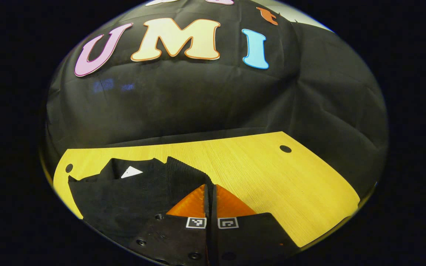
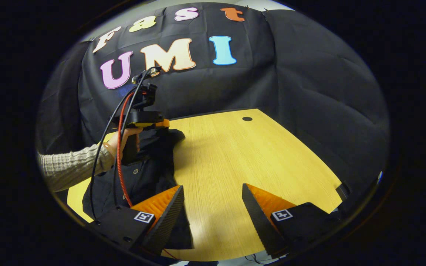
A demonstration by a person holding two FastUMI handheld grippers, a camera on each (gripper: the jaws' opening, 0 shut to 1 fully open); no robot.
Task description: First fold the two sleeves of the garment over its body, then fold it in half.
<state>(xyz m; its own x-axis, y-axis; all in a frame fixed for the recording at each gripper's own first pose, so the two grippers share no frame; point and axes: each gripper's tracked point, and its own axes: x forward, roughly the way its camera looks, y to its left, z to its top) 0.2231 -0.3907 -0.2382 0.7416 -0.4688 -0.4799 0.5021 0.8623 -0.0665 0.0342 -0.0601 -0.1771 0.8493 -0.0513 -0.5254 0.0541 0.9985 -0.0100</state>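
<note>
The left gripper (image 1: 210, 192) has its fingers clenched on a fold of the black garment (image 1: 131, 192), which lies at the wooden bench's (image 1: 272, 173) left side. The right gripper (image 2: 211, 207) hangs with fingers spread wide over bare bench, the garment just beside its left finger (image 2: 168, 210).

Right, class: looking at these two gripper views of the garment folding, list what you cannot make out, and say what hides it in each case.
1. Left gripper view: whether the left gripper, fingers together, pinches the black garment; the fingers hide the contact.
2. Right gripper view: the garment's near edge, covered by a right gripper finger and cut off by the view's edge.
3. Right gripper view: the left gripper's fingertips, buried in cloth.
4. Both views: which part is sleeve; black folds blend.
</note>
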